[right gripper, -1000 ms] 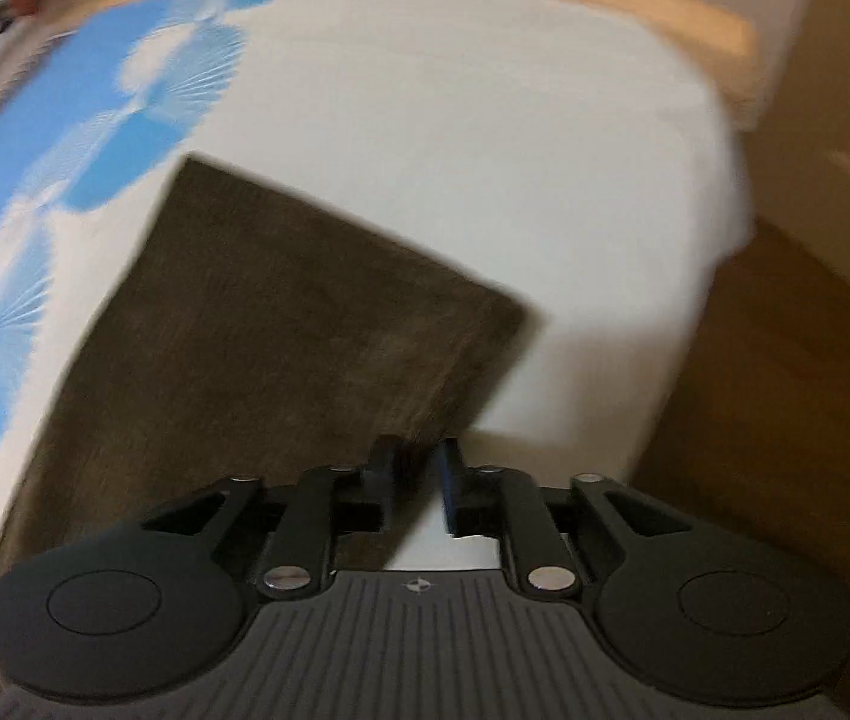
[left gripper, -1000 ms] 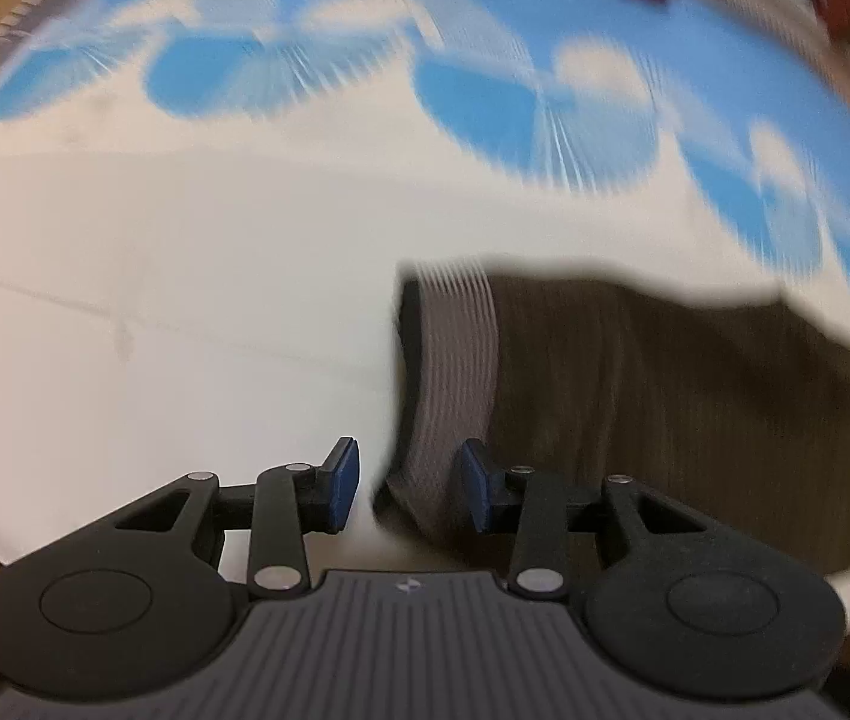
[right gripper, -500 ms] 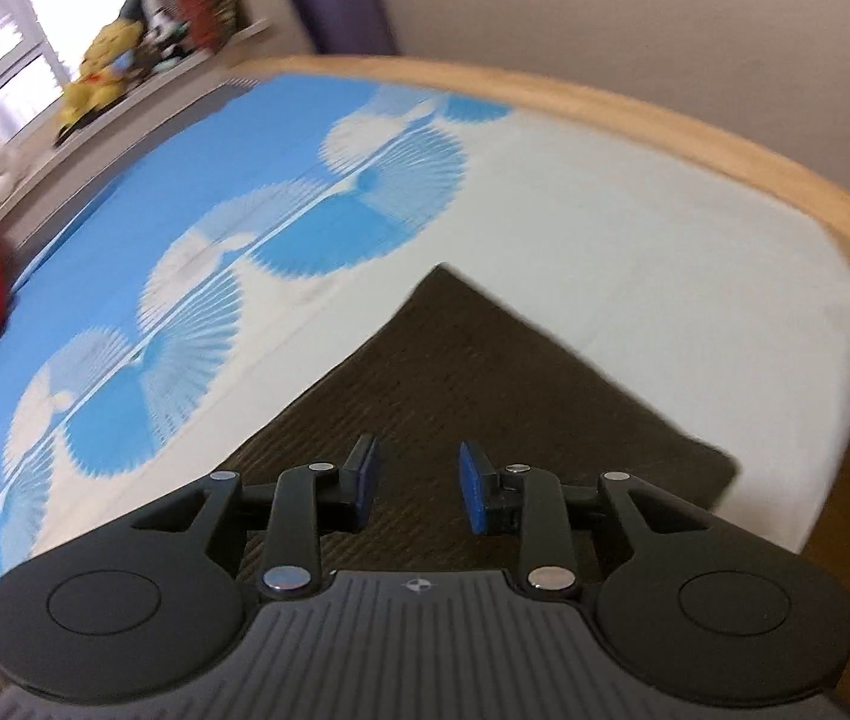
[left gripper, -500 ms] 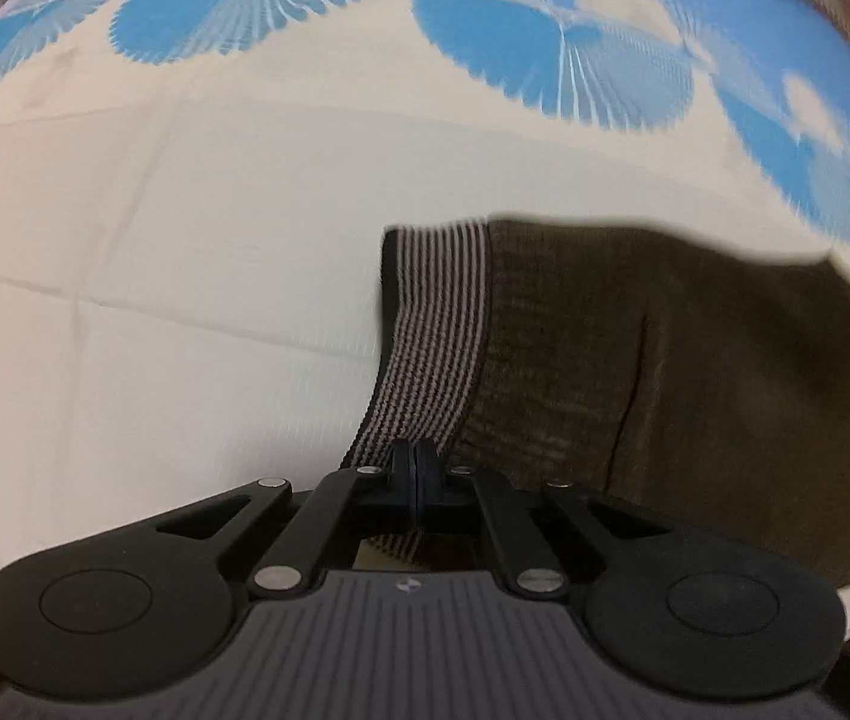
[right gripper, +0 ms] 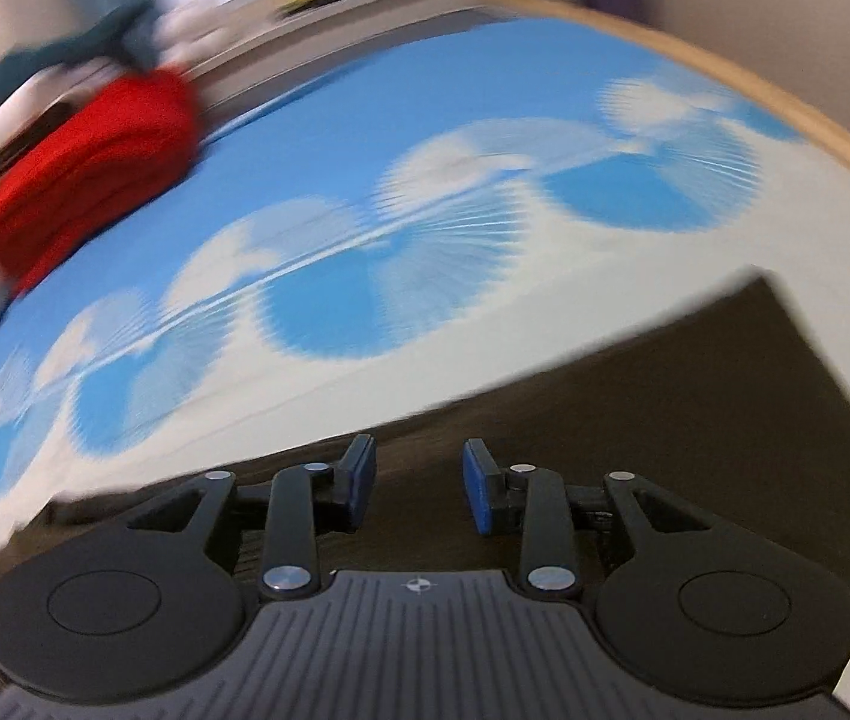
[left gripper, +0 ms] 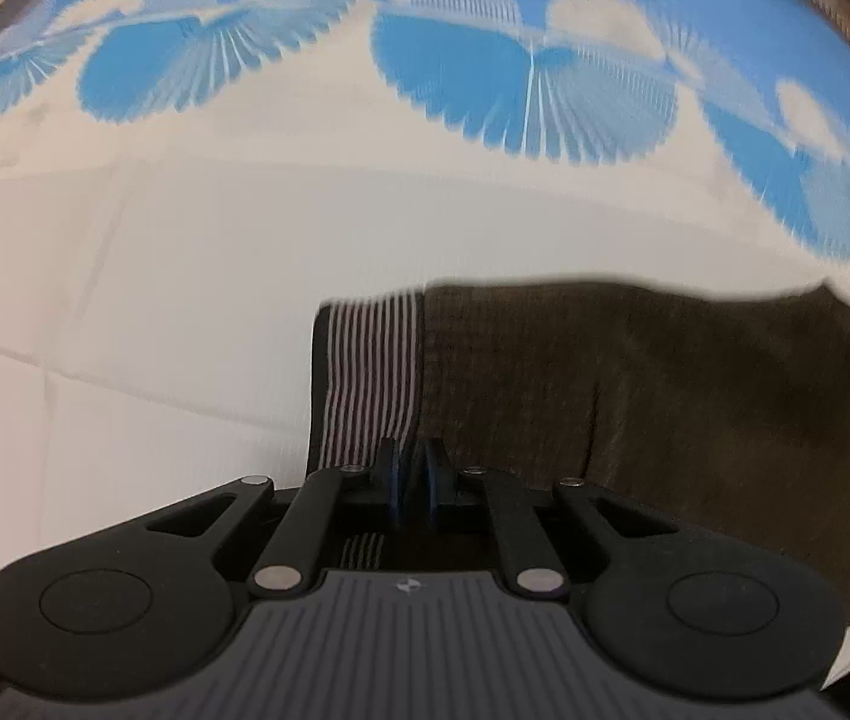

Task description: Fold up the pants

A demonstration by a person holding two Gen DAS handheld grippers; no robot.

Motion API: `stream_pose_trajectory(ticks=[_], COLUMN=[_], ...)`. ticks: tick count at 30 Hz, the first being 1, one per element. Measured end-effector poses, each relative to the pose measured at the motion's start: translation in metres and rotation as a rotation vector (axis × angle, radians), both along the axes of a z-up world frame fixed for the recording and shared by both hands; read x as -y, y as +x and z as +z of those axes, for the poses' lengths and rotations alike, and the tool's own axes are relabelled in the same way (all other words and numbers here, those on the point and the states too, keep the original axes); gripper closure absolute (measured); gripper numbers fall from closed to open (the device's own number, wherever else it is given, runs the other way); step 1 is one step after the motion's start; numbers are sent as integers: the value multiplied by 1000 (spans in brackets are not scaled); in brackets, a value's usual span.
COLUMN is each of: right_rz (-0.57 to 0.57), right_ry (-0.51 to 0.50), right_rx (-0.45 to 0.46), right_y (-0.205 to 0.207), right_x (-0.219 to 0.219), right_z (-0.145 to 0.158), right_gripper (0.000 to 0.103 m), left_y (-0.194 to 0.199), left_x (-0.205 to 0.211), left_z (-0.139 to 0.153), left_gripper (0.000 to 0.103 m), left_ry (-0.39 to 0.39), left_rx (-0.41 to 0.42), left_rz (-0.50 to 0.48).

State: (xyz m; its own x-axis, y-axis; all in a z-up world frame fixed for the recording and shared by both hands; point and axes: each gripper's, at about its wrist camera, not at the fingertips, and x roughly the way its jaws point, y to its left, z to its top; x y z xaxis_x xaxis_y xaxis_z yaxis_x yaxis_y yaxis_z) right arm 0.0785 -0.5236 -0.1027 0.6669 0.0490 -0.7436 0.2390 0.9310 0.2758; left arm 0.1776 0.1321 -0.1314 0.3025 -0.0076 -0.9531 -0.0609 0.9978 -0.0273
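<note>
Nearest in the left wrist view, the left claw (left gripper: 411, 483) has its two blue-padded fingers pressed together on the near edge of the pants (left gripper: 634, 396), at the seam where the striped waistband (left gripper: 368, 378) meets the brown cloth. Nearest in the right wrist view, the right claw (right gripper: 419, 480) hangs with its fingers spread wide above the brown pants (right gripper: 694, 408), gripping nothing. One pair of pants is present, lying flat on the bed (left gripper: 173, 276) along its near edge; two claws are present, one per view. Only the left view shows the waistband, with its fine pale stripes; only the right view shows the far squared end of the pants, the wooden bed rim (right gripper: 784, 114), a red folded cloth (right gripper: 89, 162) and a blurred shelf of items beyond it. Beyond the pants in both views lies white sheet, then a band of blue fan-shaped print (left gripper: 520, 90). Compared with half a second ago, the left claw remains clamped at the same waistband spot, while the right claw has swung leftward, so that the blue print and red cloth now fill its field; its fingers stand farther apart than before. Both views are smeared by motion blur.
</note>
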Motion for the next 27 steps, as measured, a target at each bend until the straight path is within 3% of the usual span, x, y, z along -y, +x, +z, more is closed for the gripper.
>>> stream_pose_trajectory(ticks=[3, 7, 13, 16, 20, 22, 27], right_rz=[163, 405, 634, 651, 545, 497, 465], right_ry=[-14, -33, -72, -116, -222, -204, -178], right_rx=[0, -5, -68, -116, -218, -263, -274], right_y=[25, 56, 95, 110, 132, 139, 139], right_x=[-50, -128, -232, -265, -278, -275, -272], right_z=[4, 5, -14, -30, -54, -63, -67], right_gripper=[61, 61, 61, 61, 61, 54, 52], left_y=[-2, 3, 10, 15, 21, 23, 27], left_x=[4, 17, 36, 46, 68, 82, 128], left_z=[12, 11, 14, 14, 13, 11, 7], left_gripper=[92, 92, 91, 91, 91, 91, 91], left_ry=[-31, -42, -70, -90, -124, -136, -144], left_rx=[62, 68, 83, 82, 88, 89, 89], left_rz=[13, 3, -21, -32, -75, -104, -204])
